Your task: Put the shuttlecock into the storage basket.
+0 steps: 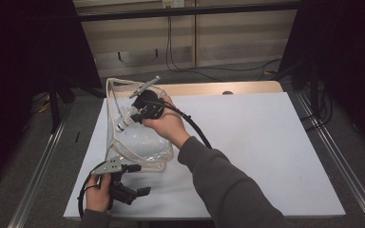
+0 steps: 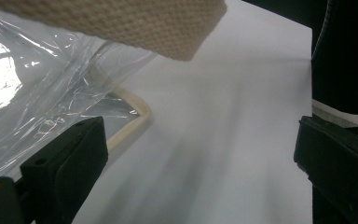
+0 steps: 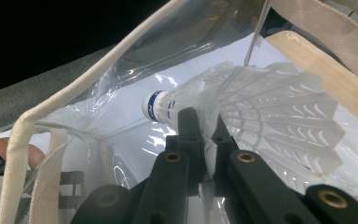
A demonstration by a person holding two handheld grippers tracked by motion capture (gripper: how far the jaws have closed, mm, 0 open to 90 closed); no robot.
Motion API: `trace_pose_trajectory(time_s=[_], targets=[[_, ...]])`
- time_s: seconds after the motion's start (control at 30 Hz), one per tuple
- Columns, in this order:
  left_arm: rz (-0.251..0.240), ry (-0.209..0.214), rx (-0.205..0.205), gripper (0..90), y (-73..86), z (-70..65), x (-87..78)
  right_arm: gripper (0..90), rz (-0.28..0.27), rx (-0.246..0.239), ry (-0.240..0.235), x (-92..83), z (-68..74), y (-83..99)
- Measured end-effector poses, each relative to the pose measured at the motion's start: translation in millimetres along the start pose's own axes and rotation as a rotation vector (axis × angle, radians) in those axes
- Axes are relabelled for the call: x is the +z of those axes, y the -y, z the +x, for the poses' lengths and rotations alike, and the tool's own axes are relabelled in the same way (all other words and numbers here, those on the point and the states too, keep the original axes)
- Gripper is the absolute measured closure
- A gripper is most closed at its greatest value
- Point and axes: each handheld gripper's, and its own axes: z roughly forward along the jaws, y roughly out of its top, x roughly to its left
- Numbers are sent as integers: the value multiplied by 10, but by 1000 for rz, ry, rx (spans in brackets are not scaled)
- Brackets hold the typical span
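Here, nearest the person, the left gripper [image 1: 123,183] sits low at the near left of the bench [image 1: 266,142], just beside the bag's near corner. In the left gripper view its jaws stand wide apart with bare white bench between them; the bag's clear film and cream edging lie against the left jaw, and a woven strap [image 2: 121,23] hangs across the top. I cannot tell whether that jaw touches the film, but the jaws clamp nothing.

Farther in, the right gripper [image 1: 132,110] reaches over the bag [image 1: 142,142], a clear plastic bag with cream trim that stands open on the left half of the bench. Its jaws are closed tight on a white shuttlecock [image 3: 261,107], pinching the skirt near the cork. The cork, with its blue band, points away from the jaws to the far left, and the feathers fan out to the right of them.

As I judge it, the work is putting the shuttlecock into the bag, and it is well along: the shuttlecock is gripped and held at the bag's mouth, inside the rim by the look of the right gripper view. What is left is to lower it, let go and draw the gripper out.
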Motion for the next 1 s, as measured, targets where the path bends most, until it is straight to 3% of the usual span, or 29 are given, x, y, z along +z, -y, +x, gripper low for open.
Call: trace_pose_trajectory(time_s=[1.0], targets=[[6,-7,19,29,5,1,-8,884,21,16,-8,157,55,11]])
